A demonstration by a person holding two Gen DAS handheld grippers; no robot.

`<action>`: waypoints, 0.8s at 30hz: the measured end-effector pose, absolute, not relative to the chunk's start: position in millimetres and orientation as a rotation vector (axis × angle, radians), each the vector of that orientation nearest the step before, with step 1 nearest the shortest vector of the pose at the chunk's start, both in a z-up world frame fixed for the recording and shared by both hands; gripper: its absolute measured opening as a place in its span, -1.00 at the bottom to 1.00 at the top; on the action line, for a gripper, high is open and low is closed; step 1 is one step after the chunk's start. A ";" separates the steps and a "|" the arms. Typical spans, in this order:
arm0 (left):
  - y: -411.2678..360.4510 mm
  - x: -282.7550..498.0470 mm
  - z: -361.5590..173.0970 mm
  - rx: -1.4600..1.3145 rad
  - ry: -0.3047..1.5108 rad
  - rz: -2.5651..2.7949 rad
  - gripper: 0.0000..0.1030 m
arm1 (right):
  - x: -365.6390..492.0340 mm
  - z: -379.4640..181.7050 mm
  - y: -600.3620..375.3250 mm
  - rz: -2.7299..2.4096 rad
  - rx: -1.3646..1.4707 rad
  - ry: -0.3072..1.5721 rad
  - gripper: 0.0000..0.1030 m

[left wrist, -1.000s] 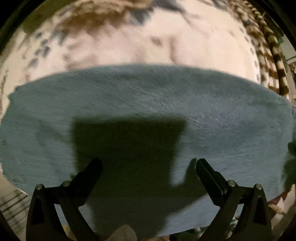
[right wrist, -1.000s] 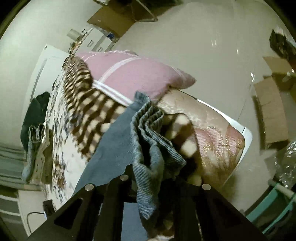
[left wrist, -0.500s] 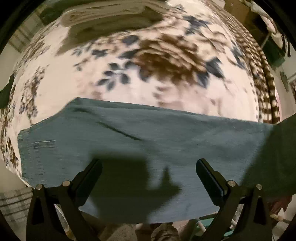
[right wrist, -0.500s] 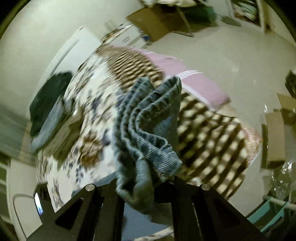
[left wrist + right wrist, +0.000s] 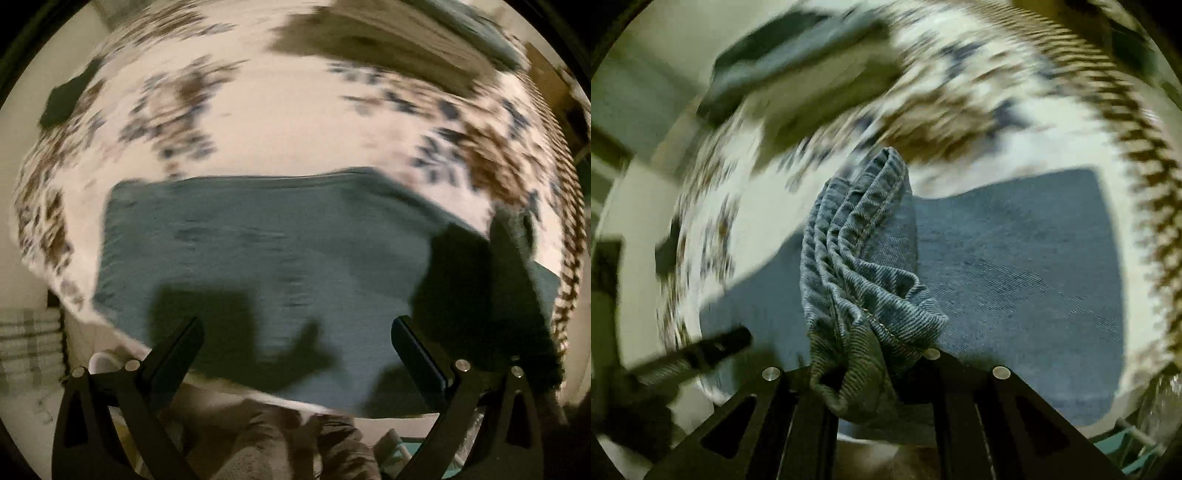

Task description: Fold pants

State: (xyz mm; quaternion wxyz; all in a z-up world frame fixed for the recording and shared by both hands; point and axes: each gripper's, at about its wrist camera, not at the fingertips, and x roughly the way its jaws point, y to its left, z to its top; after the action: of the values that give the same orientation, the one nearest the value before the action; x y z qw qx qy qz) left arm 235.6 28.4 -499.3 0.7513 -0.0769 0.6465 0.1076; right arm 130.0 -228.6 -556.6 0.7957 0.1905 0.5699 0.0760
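Note:
Blue denim pants (image 5: pixel 266 251) lie spread flat on a floral bedspread (image 5: pixel 280 122). My left gripper (image 5: pixel 295 354) is open and empty above the near edge of the pants. My right gripper (image 5: pixel 864 373) is shut on a bunched end of the pants (image 5: pixel 857 266), held up over the flat denim (image 5: pixel 1015 280). In the left wrist view that lifted end and the right gripper appear as a dark shape (image 5: pixel 509 280) at the right. The left gripper's finger (image 5: pixel 701 350) shows at the lower left of the right wrist view.
A stack of folded clothes (image 5: pixel 388 40) lies at the far side of the bed, also seen in the right wrist view (image 5: pixel 798 62). A brown striped blanket (image 5: pixel 1137 155) borders the bed at the right. A dark object (image 5: pixel 62 103) sits at the bed's left edge.
My right gripper has swung the bunched pants end from over the pillows to above the flat denim. My left gripper has pulled back, so more of the bed shows.

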 end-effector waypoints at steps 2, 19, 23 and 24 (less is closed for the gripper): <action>52.4 230.9 -503.3 -0.168 1.414 0.279 1.00 | 130.5 -573.8 -192.6 0.200 0.363 1.265 -0.82; 18.2 267.6 -545.4 -0.388 1.499 0.068 1.00 | 114.1 -574.2 -256.0 0.233 0.473 1.395 0.32; -2.4 271.4 -564.7 -0.373 1.529 0.042 1.00 | 111.3 -580.4 -293.4 0.158 0.498 1.422 0.32; -6.0 271.6 -570.7 -0.355 1.537 0.049 1.00 | 112.3 -583.9 -299.2 0.131 0.485 1.430 0.32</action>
State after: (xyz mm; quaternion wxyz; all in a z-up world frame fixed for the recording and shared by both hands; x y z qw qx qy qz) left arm 271.6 -6.0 -570.7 0.7044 -0.1595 0.6913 0.0222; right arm 112.3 -299.2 -583.9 0.7265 0.2201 0.6483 0.0592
